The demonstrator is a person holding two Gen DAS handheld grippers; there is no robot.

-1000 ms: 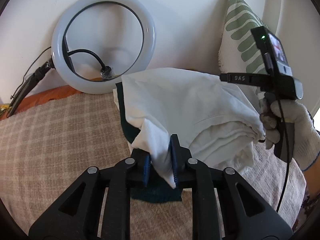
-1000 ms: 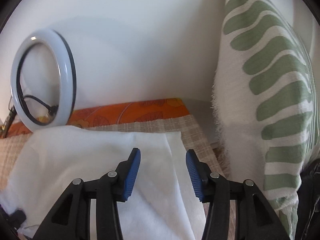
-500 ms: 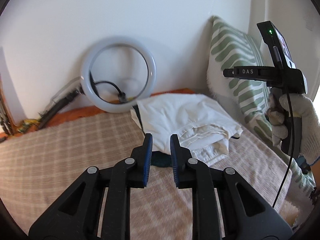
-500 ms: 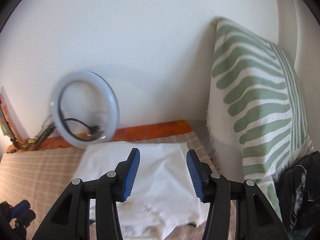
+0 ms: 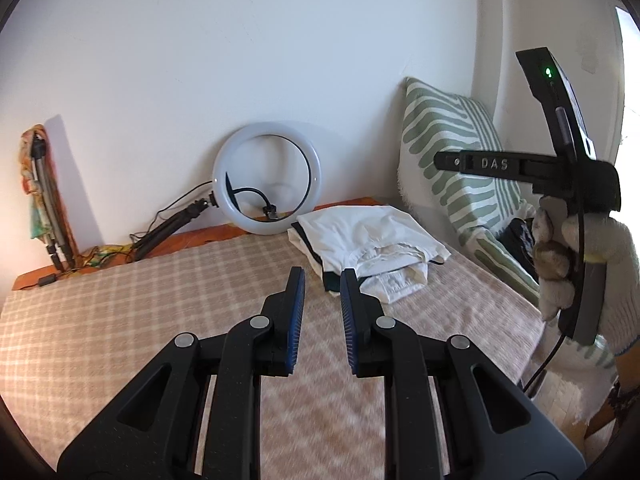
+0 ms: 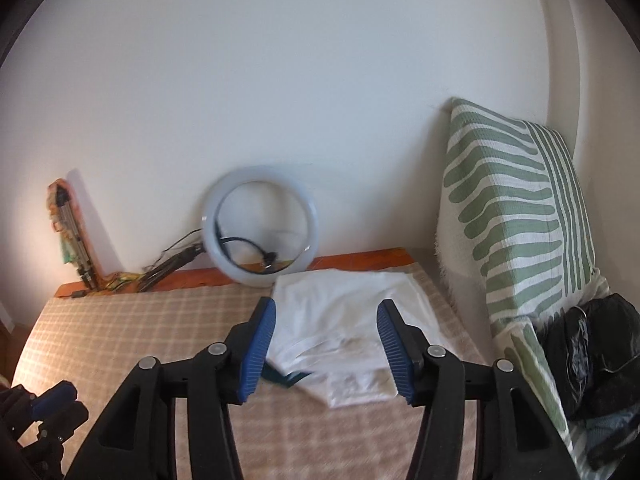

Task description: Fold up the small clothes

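White clothes pile (image 5: 372,240): folded on checked bed cover (image 5: 120,320), beyond both jaws
Left gripper (image 5: 322,276): narrow gap, empty
Right gripper (image 6: 326,308): jaws just been opening, half-wide, empty

Bed cover (image 5: 120,320): beige and cream, with a check pattern.
Bed edge (image 6: 360,259): orange, along the wall at 12 o'clock of the cover.
Folded clothes (image 5: 372,236): white on top; a dark green piece (image 6: 282,378) shows under the pile.
Cushion (image 6: 516,220): white with sage green wavy stripes, and thin straight green stripes at its 3 o'clock side.
Ring light (image 5: 267,178): white ring with a black inner rim and a black cable.
Wall (image 5: 240,60): plain white.
Left tongs (image 5: 322,280): black arms, blue pads.
Right tongs (image 6: 326,316): black arms, blue pads.
Glove (image 5: 612,276): white knit, with a blue edge at the cuff.
Bag (image 6: 592,348): black, at 3 o'clock beside the cushion.
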